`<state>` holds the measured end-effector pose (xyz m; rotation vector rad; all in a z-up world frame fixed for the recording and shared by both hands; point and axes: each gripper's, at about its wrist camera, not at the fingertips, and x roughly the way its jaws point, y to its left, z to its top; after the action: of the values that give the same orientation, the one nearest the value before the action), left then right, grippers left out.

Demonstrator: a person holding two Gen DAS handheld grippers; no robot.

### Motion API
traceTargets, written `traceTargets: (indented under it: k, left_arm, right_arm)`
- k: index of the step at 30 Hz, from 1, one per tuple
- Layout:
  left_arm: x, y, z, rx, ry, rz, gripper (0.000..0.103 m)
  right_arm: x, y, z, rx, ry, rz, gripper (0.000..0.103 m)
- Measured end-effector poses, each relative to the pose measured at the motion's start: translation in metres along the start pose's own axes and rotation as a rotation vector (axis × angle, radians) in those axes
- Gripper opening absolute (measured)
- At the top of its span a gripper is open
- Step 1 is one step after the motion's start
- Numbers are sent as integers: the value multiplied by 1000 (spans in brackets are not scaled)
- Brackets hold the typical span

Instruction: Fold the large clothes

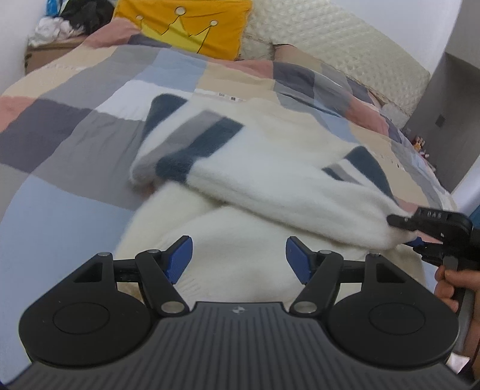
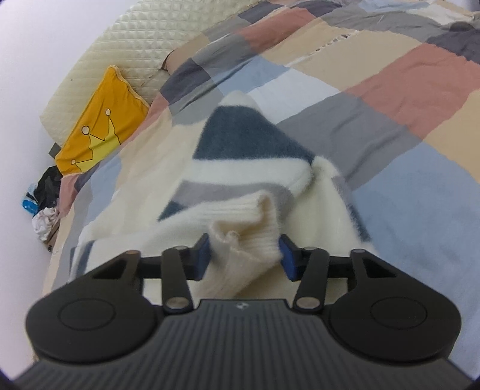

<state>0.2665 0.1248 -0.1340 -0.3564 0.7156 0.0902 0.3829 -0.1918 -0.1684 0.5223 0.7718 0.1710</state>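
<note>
The white sweater (image 1: pixel 270 180) lies on the bed (image 1: pixel 75 126), below the yellow pillow (image 1: pixel 192 24). The right gripper (image 2: pixel 244 255) pinches its cuff (image 2: pixel 249 237). The left gripper (image 1: pixel 238 258) is wide apart, empty. A weak pinch could drop the sleeve.

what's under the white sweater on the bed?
The patchwork quilt shows all around the white sweater. A folded sleeve lies over the sweater's body. Whatever lies directly beneath the sweater is covered.

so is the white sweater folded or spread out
Partly folded: the fuzzy cream sweater with navy and grey stripes has one sleeve doubled across its body, on the patchwork bedspread.
</note>
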Motion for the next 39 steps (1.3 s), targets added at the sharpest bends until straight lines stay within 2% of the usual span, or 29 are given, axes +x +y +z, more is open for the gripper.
traceTargets:
  k: [2,8,11,16,22,28,30,35,39]
  left_arm:
    - [0,3,2,-19,0,-4,74]
    - [-4,9,3,-62,-5,-10,73]
    - [-7,13,4,-88,-4,-17,73]
    - [-3,20,2,-129,26,-32,73]
    - [-1,25,-2,-156,67,-62,73]
    - [-6,27,-14,-179,90,-45,73]
    - [-10,24,-22,-192,101,-59,73]
    - [-23,9,-27,-143,87,-64,73]
    - [-29,2,-33,-107,75,-39,73]
  right_arm:
    - [-6,5,-1,-29,-20,-1,27]
    - [-28,14,-7,-97,-101,-39,13]
    - [-30,10,-11,-107,-93,-82,13]
    - [-11,-4,-21,-64,1,-133,12]
    - [-11,5,-27,-116,-11,-169,13]
    - [-26,-1,-32,-89,-36,-162,18]
    - [-32,-1,-33,-99,-31,-159,21]
    - [-52,0,-37,-109,-41,-133,46]
    - [-69,-3,-46,-100,-46,-132,47]
